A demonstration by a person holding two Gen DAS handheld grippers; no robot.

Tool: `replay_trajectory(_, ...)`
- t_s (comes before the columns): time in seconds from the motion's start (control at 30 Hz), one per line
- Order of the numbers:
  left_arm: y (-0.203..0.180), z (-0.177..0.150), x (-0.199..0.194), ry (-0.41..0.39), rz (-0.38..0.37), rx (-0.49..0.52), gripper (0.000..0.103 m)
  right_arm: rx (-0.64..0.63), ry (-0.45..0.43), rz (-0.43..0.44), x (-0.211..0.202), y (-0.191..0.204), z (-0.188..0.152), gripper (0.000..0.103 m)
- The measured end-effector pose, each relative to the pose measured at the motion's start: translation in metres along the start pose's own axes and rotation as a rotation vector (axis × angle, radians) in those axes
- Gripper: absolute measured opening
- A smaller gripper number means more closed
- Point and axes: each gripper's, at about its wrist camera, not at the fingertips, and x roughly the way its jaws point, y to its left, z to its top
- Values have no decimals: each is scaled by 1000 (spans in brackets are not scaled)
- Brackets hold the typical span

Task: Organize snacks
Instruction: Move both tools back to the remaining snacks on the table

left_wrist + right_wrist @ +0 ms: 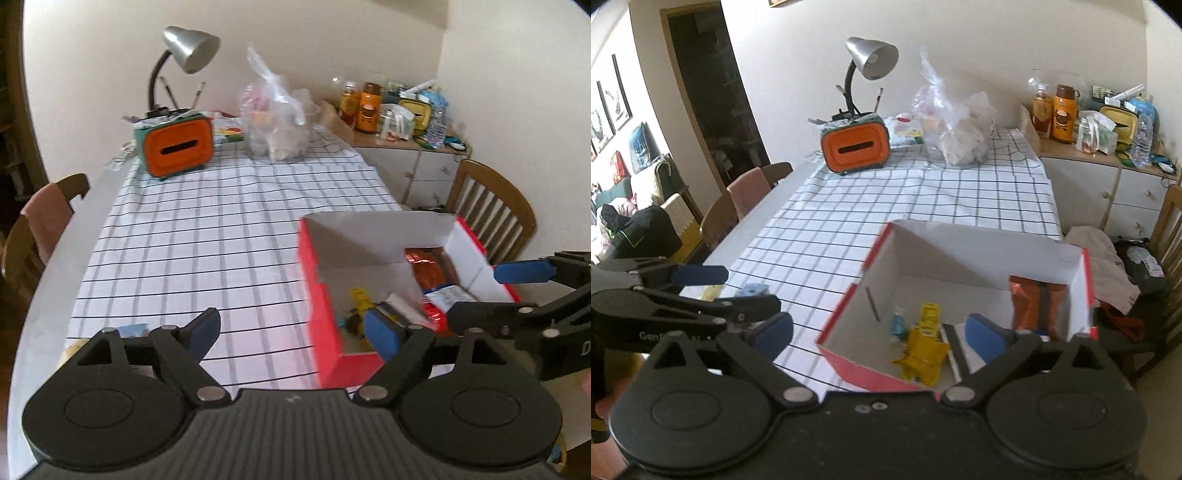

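Note:
A red cardboard box (320, 295) with white inside walls stands open on the checked tablecloth; it also shows in the right wrist view (1086, 291). Inside lie an orange packet (1034, 306), a yellow packet (923, 350), a small blue item (897, 325) and a striped pack (400, 308). My left gripper (295, 332) is open and empty, left of the box's near corner. My right gripper (879, 338) is open and empty, over the box's near edge. A blue-wrapped snack (751, 290) and a pale yellow one (709, 293) lie on the table left of the box.
At the far end stand an orange-fronted tissue box (855, 147), a desk lamp (871, 59) and a clear plastic bag of items (955, 129). A sideboard (1108, 192) with bottles is at back right. Chairs (491, 210) flank the table.

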Motion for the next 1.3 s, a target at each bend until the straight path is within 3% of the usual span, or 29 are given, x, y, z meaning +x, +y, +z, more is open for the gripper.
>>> replay_trajectory(0.37,93,-28,-10,32,34,49,85,-15,38,22,39,62,0,103)
replay_trajectory(0.53,144,-37,-11,52,21,110,85,-46,66,54,61,91,3,103)
replay_trajectory(0.7,189,-44,-3,89,6,103,85,-55,109,74,91,120,2,103)
replay_trajectory(0.93,231,-53,23,152,-36,160,85,-83,170,103,136,150,-2,102)
replay_trajectory(1.07,256,-54,45,216,-104,167,85,-113,206,133,161,165,-6,101)
replay_trajectory(1.3,274,-59,73,270,-144,203,85,-217,278,152,197,198,-14,98)
